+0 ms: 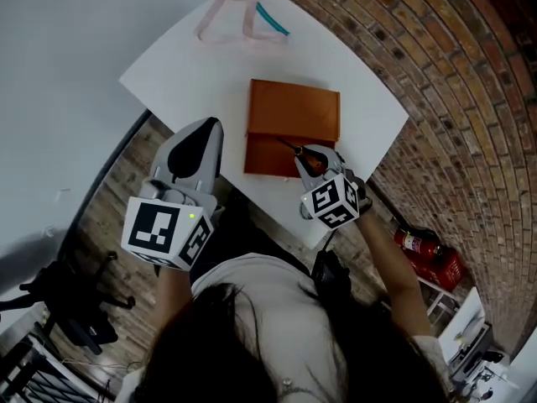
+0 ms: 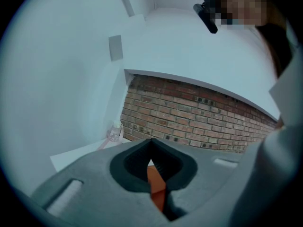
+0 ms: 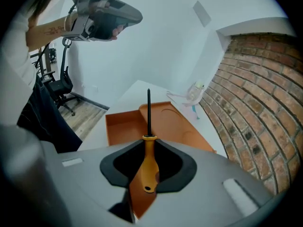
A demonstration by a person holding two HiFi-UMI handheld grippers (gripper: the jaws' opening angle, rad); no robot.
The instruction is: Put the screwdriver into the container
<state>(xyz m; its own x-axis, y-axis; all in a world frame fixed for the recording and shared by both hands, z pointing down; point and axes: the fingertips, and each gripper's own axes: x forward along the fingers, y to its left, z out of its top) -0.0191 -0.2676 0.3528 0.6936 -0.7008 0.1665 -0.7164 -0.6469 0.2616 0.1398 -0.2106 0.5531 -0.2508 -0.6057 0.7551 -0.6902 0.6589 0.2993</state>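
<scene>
Right hand-held gripper (image 3: 147, 145): jaws pinched on the orange handle of the screwdriver (image 3: 148, 109). The dark shaft sticks straight out ahead of the jaws.

Position: in the head view the tool is held above the near right part of the orange container (image 1: 294, 107), tip aimed across it. The container lies open in the middle of the white tabletop (image 1: 193, 74). It has a plain tray toward the near edge and a moulded half toward the far edge.

Handling, as judged:
- Small, light and rigid throughout, so nothing should flex or crush.
- The handle looks like smooth plastic and bulges at the waist. A grip there could let it swivel or slip lengthwise.
- The present hold sits across the thick of the handle, which seems the right place. The thin shaft would give the pads little to bite on.
- The shaft is long compared with the tray, so it probably has to go in lengthwise and low.

Left hand-held gripper (image 2: 152, 150): jaws pressed together, nothing between them. It is raised over the tabletop's near left edge, clear of the container.

Surroundings:
- A clear pinkish thing (image 1: 239, 11) and a teal stick (image 1: 273, 19) lie at the far corner, well apart from the container.
- A brick wall (image 1: 436, 82) runs along the right side.
- Nothing lies between the screwdriver and the tray.
</scene>
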